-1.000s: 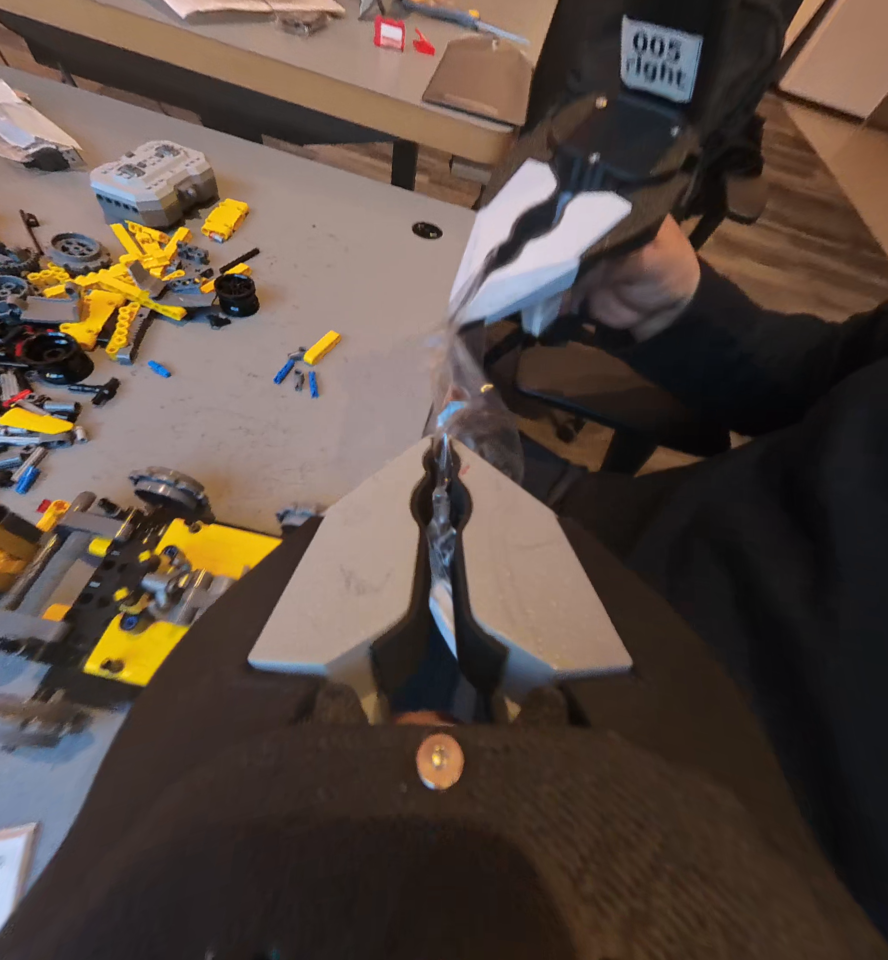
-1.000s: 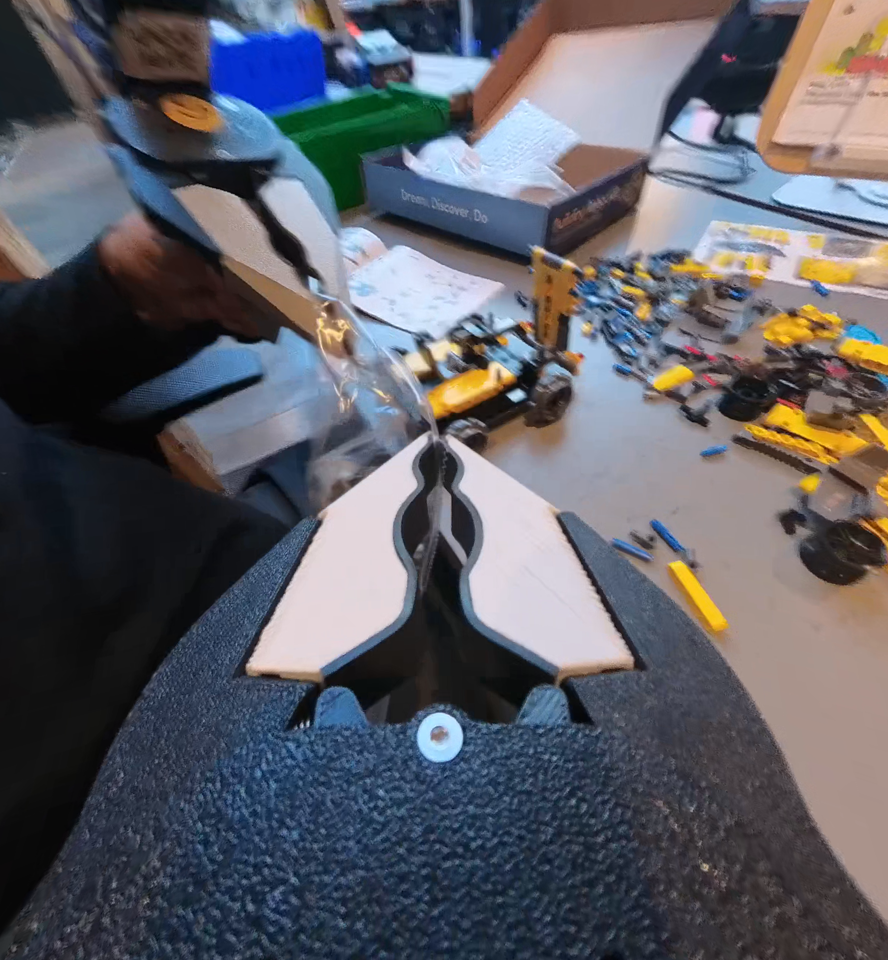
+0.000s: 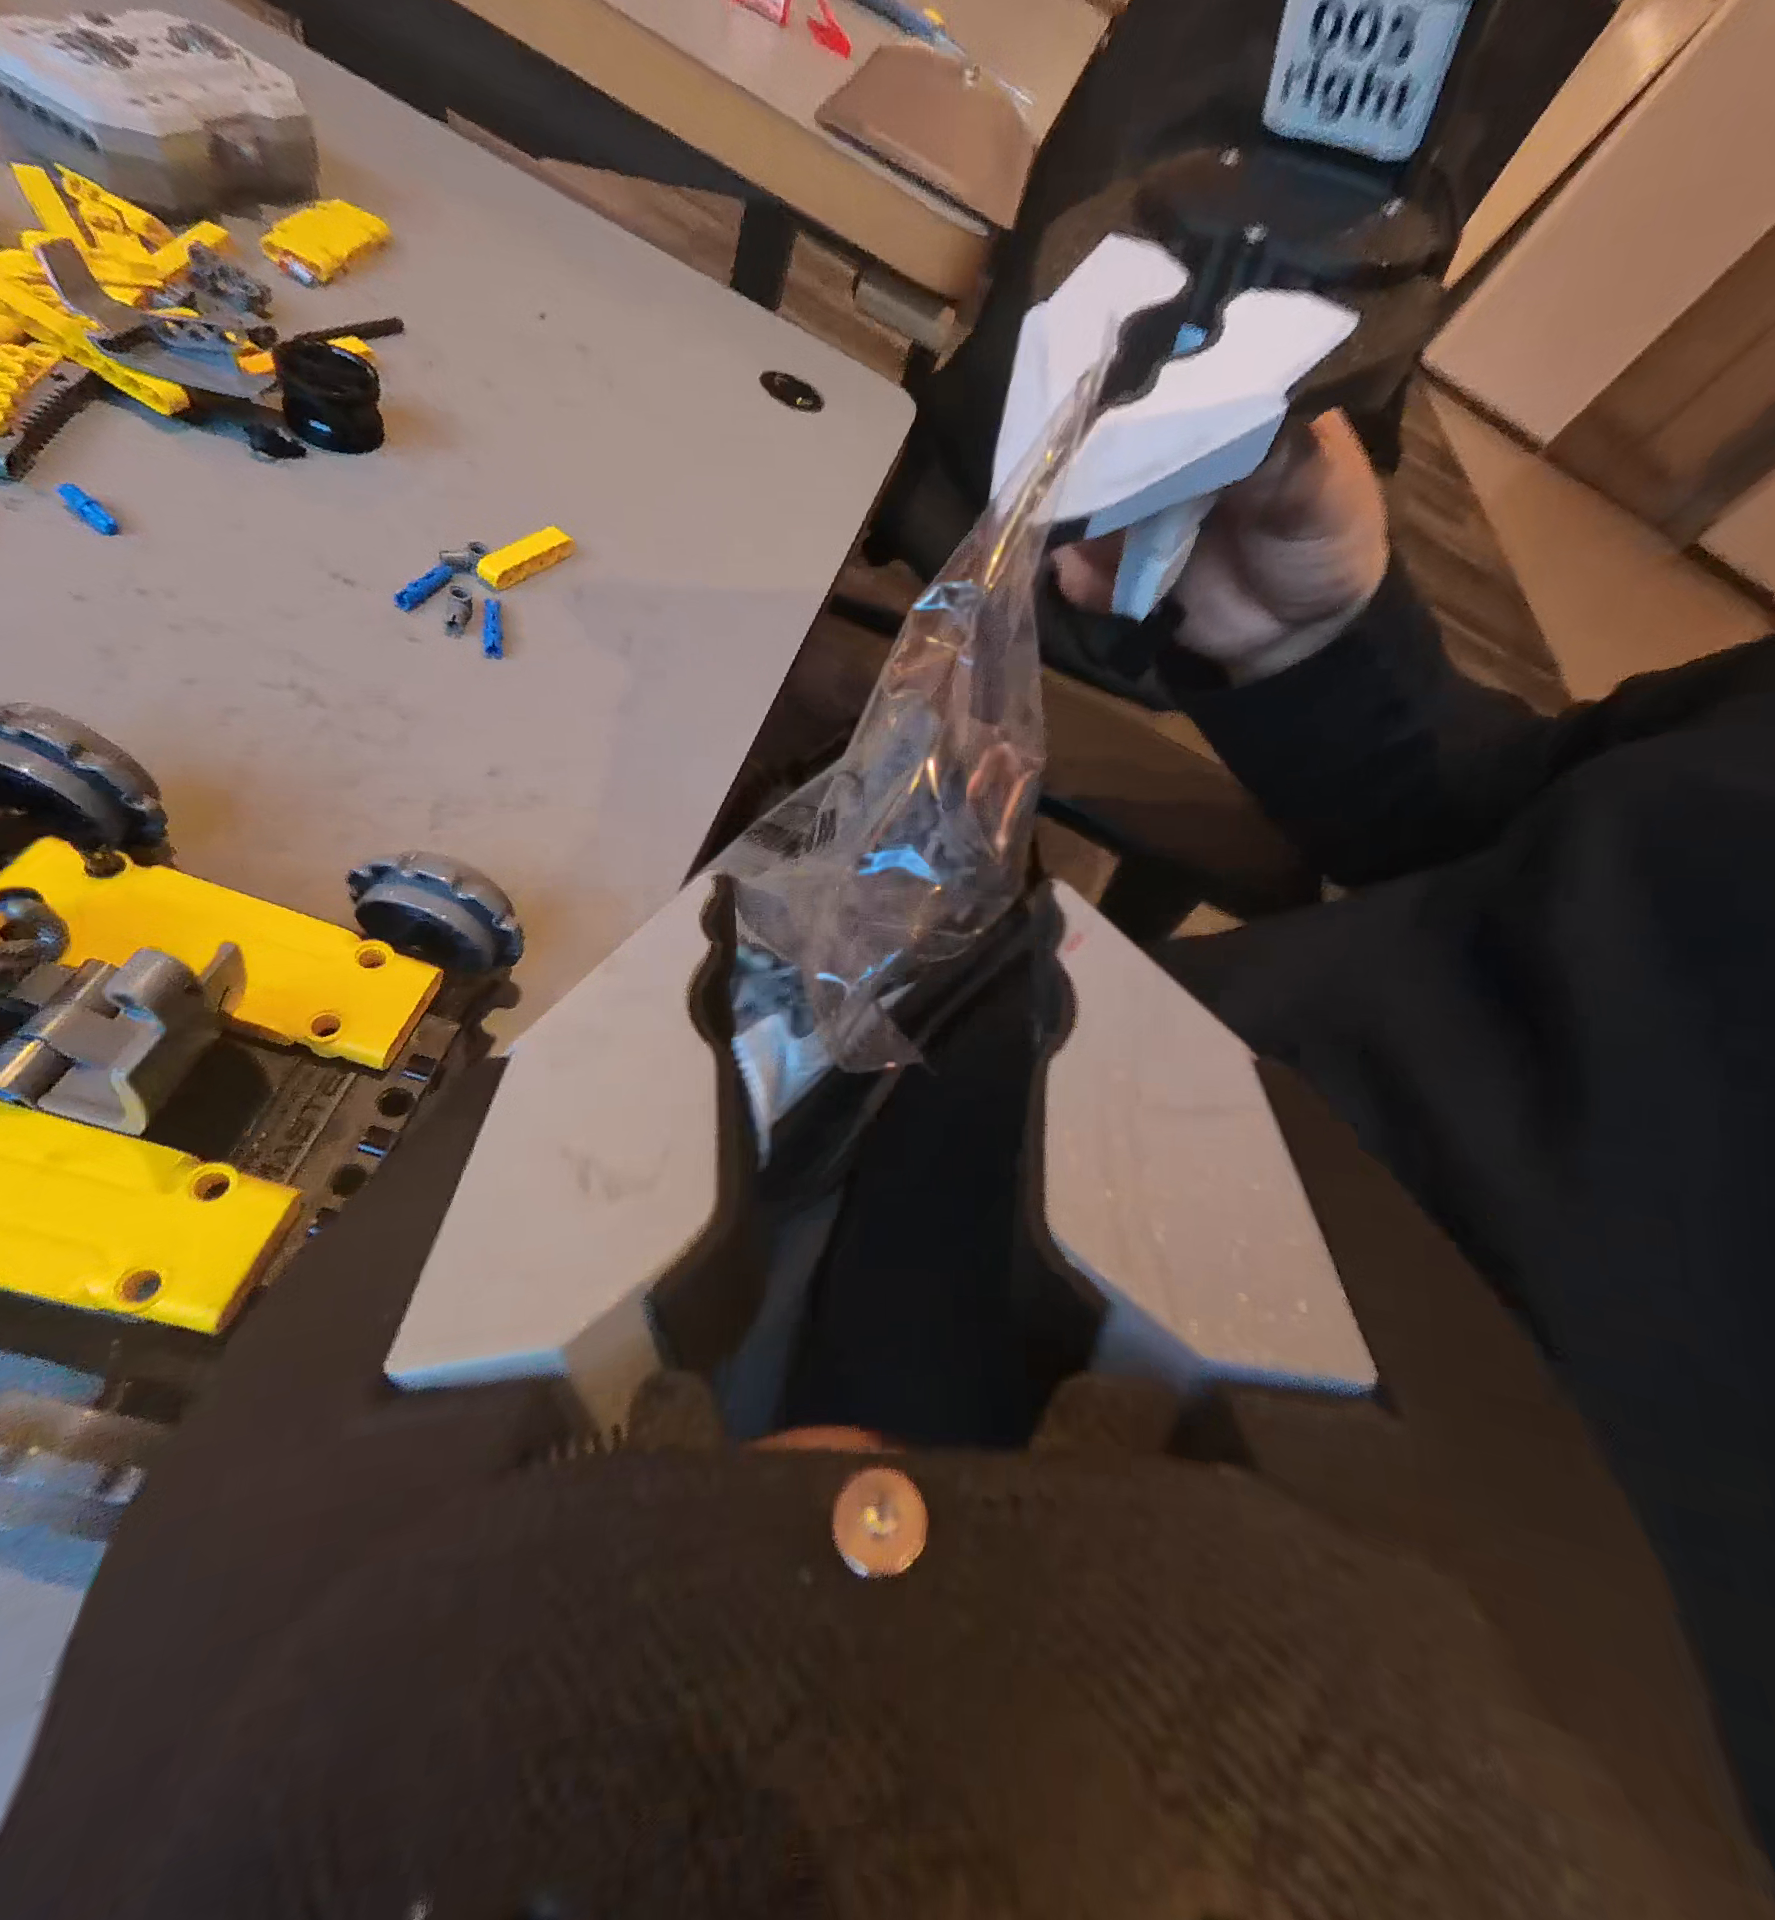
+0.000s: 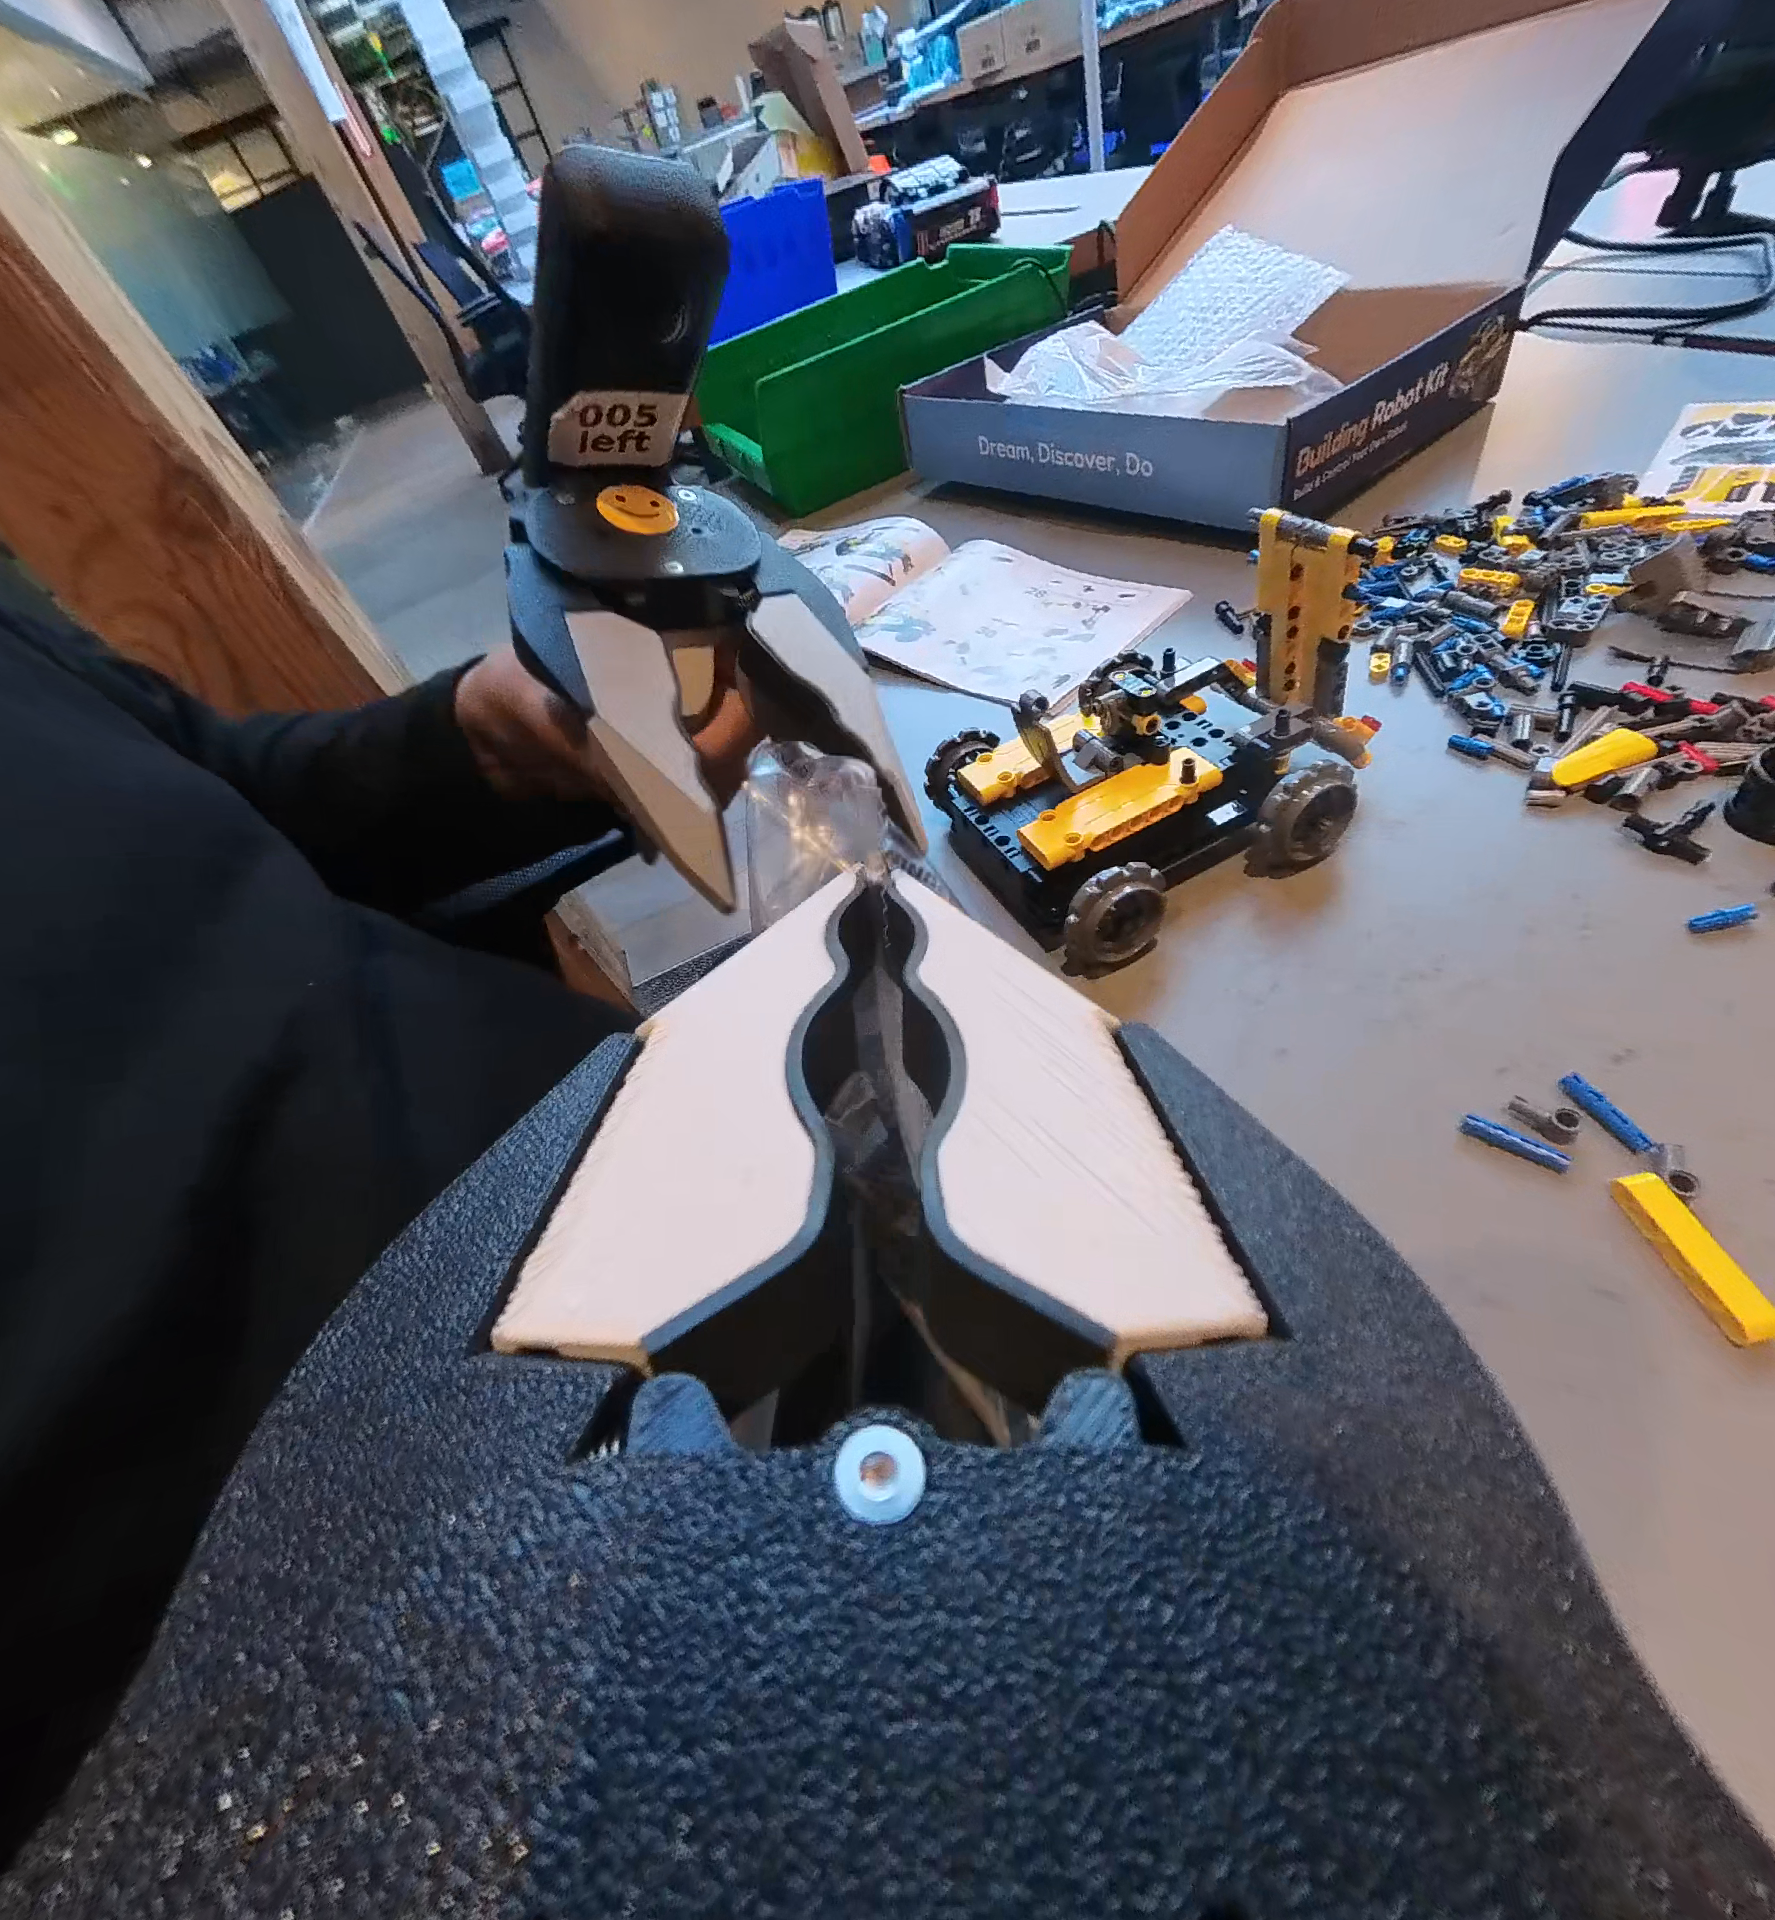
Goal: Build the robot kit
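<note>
Lately changed: a second ago the left gripper (image 3: 883, 894) was pinched shut on the lower end of the clear plastic bag (image 3: 945, 748); now its fingers stand apart and that end hangs free in the gap.
Meaning of that: the bag's weight now seems to rest on the right gripper (image 4: 867, 878) alone.
Left jaws: spread wide, clamped on nothing; the bag's crumpled corner sits between the fingertips, and I cannot tell whether it brushes a finger.
Right jaws: closed to a thin slit, nipping the bag's upper edge right at the tips.
Bag: held in the air off the corner of the grey table (image 3: 602, 416), stretched between the two grippers, with small dark parts inside.
Hands: a person's hand (image 3: 1278, 561) in a dark sleeve grips the right tool's handle.
On the table: a part-built yellow and black wheeled vehicle (image 4: 1122, 790) nearest the grippers, a scatter of loose building parts (image 4: 1589, 644) beyond it, a yellow beam (image 4: 1693, 1257) lying apart, an open instruction booklet (image 4: 997, 613), and an open cardboard kit box (image 4: 1174, 457) farther back.
</note>
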Demonstrator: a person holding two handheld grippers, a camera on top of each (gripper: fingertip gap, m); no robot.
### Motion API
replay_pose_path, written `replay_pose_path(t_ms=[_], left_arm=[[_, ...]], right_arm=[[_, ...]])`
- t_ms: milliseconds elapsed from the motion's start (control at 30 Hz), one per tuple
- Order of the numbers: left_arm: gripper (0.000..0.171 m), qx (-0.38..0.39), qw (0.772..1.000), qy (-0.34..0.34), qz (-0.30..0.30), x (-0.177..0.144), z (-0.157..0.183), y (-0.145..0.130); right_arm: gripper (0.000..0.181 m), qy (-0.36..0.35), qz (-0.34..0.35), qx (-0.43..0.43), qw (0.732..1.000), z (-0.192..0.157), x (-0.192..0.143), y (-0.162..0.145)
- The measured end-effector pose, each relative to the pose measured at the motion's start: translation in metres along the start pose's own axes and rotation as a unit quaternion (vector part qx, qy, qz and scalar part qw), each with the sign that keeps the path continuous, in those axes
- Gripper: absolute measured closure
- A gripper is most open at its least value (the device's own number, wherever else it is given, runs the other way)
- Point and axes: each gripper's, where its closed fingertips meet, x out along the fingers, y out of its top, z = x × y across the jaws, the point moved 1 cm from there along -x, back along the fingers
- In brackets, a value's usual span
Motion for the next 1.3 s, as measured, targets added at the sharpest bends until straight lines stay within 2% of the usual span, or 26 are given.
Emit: replay_pose_path(t_ms=[100,133,267,367,467,600,700,733,800,867,967,1000,1067,1133,1233,1300], left_arm=[[0.155,0.056,0.998,0.022,-0.014,0.003,0.000,-0.004],[0.162,0.077,0.996,0.031,-0.011,0.001,0.000,-0.002],[0.171,0.107,0.994,0.015,-0.024,-0.009,0.007,-0.001],[0.171,0.113,0.993,0.007,-0.035,-0.016,0.009,-0.002],[0.171,0.097,0.995,-0.001,-0.016,-0.017,0.010,0.002],[0.171,0.088,0.996,0.007,-0.013,-0.014,0.006,0.001],[0.171,0.087,0.996,0.001,-0.008,-0.012,0.008,0.001],[0.171,0.082,0.997,-0.008,-0.007,-0.012,0.011,0.001],[0.171,0.075,0.997,-0.018,-0.002,-0.011,0.013,0.002],[0.171,0.067,0.998,-0.019,0.010,-0.013,0.012,0.007],[0.170,0.047,0.997,0.009,0.053,-0.021,-0.001,0.020],[0.171,0.049,0.996,0.037,0.070,-0.025,-0.010,0.025],[0.171,0.060,0.994,0.059,0.075,-0.029,-0.018,0.025],[0.167,0.054,0.995,0.047,0.064,-0.027,-0.018,0.019],[0.118,0.015,1.000,0.024,0.010,-0.017,-0.027,-0.003],[0.109,-0.001,1.000,-0.004,0.012,-0.011,-0.027,-0.009]], right_arm=[[0.181,0.016,0.006,0.008,1.000,-0.007,-0.003,0.000],[0.181,0.019,0.004,0.009,1.000,-0.008,-0.003,-0.001],[0.181,0.004,-0.034,-0.017,0.999,-0.007,-0.009,-0.012],[0.181,0.015,-0.038,-0.028,0.999,-0.014,-0.007,-0.010],[0.181,0.032,-0.018,-0.044,0.998,-0.021,-0.007,-0.007],[0.132,0.031,-0.016,-0.031,0.999,-0.013,-0.006,-0.013],[0.121,0.016,-0.032,-0.039,0.999,-0.003,0.002,-0.029],[0.130,0.013,-0.033,-0.038,0.999,-0.001,0.005,-0.033],[0.171,0.033,-0.015,-0.032,0.999,-0.006,0.009,-0.033],[0.181,0.050,0.003,-0.024,0.998,-0.009,0.008,-0.029],[0.181,0.050,0.027,0.001,0.998,-0.004,0.005,-0.020],[0.181,0.053,0.032,0.011,0.998,-0.003,0.004,-0.018],[0.181,0.051,0.040,0.025,0.998,0.002,0.003,-0.016],[0.181,0.048,0.045,0.036,0.997,0.006,0.001,-0.015],[0.181,0.063,0.069,0.066,0.993,0.009,-0.006,-0.007],[0.181,0.085,0.087,0.079,0.989,0.007,-0.011,0.001]])
